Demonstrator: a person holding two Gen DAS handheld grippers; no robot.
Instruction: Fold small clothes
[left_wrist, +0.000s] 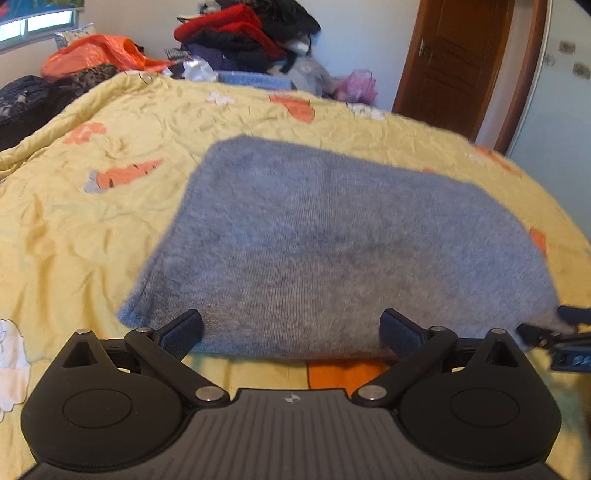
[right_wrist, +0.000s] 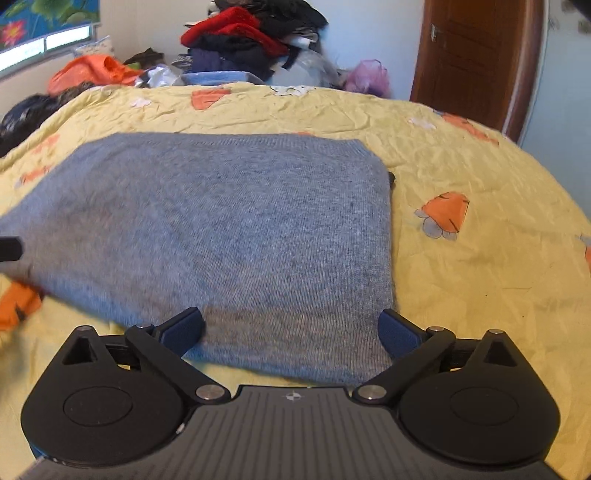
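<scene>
A grey-blue knitted garment (left_wrist: 332, 240) lies folded into a rough rectangle on the yellow carrot-print bedspread (left_wrist: 92, 240). My left gripper (left_wrist: 291, 332) is open, its jaws wide apart at the garment's near edge, towards its left corner. My right gripper (right_wrist: 291, 332) is open too, at the near edge by the right corner of the same garment (right_wrist: 240, 229). The right gripper's tip shows at the right edge of the left wrist view (left_wrist: 554, 332). A dark bit of the left gripper shows at the left edge of the right wrist view (right_wrist: 9, 249).
A pile of red, black and purple clothes (left_wrist: 240, 37) stands beyond the bed's far edge, with an orange bag (left_wrist: 96, 55) to its left and a pink bag (left_wrist: 356, 85) to its right. A brown door (left_wrist: 454, 62) is at the back right. The bedspread (right_wrist: 480, 295) spreads around the garment.
</scene>
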